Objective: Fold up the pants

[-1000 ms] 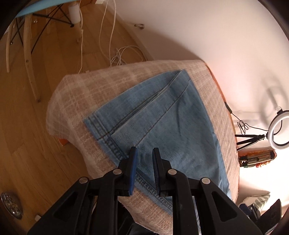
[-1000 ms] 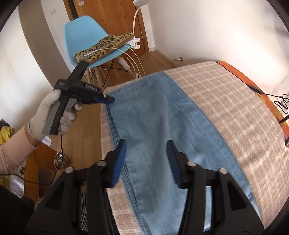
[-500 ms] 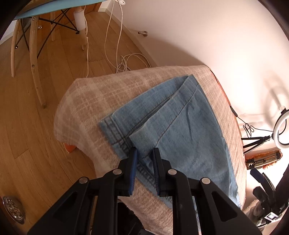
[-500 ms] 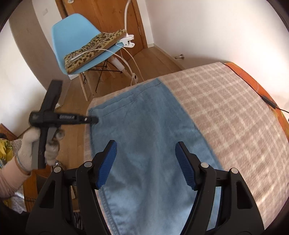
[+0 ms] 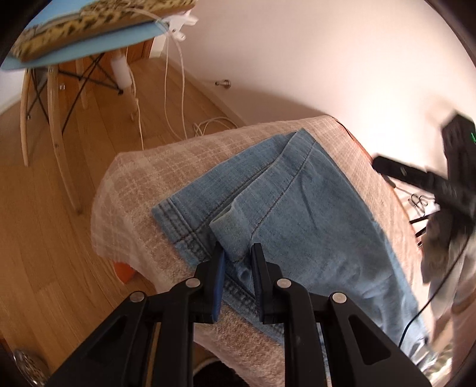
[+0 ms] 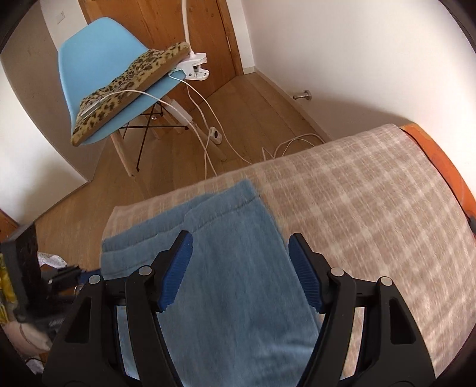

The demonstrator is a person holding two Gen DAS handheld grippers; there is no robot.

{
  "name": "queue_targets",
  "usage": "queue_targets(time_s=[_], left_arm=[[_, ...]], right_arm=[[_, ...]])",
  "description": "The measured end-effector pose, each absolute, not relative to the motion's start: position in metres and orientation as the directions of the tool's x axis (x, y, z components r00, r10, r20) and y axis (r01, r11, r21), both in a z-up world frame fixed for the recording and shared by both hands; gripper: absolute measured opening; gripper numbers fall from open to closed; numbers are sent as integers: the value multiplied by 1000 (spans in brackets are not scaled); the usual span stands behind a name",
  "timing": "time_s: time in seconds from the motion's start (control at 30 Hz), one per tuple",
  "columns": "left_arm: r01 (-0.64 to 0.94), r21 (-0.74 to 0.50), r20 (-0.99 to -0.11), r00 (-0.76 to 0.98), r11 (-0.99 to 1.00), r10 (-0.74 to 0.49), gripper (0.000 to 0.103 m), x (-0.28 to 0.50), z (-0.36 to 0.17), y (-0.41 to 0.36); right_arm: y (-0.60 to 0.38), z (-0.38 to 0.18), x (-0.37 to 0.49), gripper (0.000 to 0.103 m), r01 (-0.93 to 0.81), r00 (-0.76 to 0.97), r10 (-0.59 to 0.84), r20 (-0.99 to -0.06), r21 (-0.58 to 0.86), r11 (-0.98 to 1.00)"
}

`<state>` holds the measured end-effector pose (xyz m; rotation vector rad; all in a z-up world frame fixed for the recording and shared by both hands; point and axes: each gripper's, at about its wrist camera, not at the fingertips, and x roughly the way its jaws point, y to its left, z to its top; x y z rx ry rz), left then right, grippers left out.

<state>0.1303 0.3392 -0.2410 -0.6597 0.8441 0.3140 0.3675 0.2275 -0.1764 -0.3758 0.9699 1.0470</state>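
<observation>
Your left hand-held gripper (image 5: 237, 253) is opening its jaws, a raised hem fold of the pants (image 5: 297, 208) between them. The pants lie flat on the plaid-covered bed (image 6: 372, 193). Your right hand-held gripper (image 6: 241, 256) hovers spread wide above them.

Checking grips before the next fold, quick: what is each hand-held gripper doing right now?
Left hand-held gripper: jaws opening, a lifted fold of the jeans between them.
Right hand-held gripper: open, holding nothing, above the jeans.

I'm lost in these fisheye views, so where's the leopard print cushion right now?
The leopard print cushion lies on the blue chair at upper left of the right wrist view, beside the wooden door, beyond the jeans.
</observation>
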Motion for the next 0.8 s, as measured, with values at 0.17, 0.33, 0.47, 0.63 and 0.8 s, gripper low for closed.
queue_targets(time_s=[0.17,0.33,0.47,0.63,0.8], left_arm=[[-449,-517,-707,704,729,-68,59,131,-239,340],[-457,-570,-674,735,682,-71,59,130,-241,343],[-460,-617,-642,763,638,-71,40,119,-246,353],[-457,-641,-619,783,617,-63,16,110,-250,362],[-422,-639,-588,807,643,-56,9,110,-245,357]], right_arm=[[253,-197,385,70,-861,113,539,-835,188,472],[270,-214,398,70,-858,98,520,-848,193,477],[275,-225,411,70,-835,65,541,-839,251,490],[281,-228,416,43,-825,37,564,-825,293,483],[286,-219,403,20,-865,88,536,-839,202,458]])
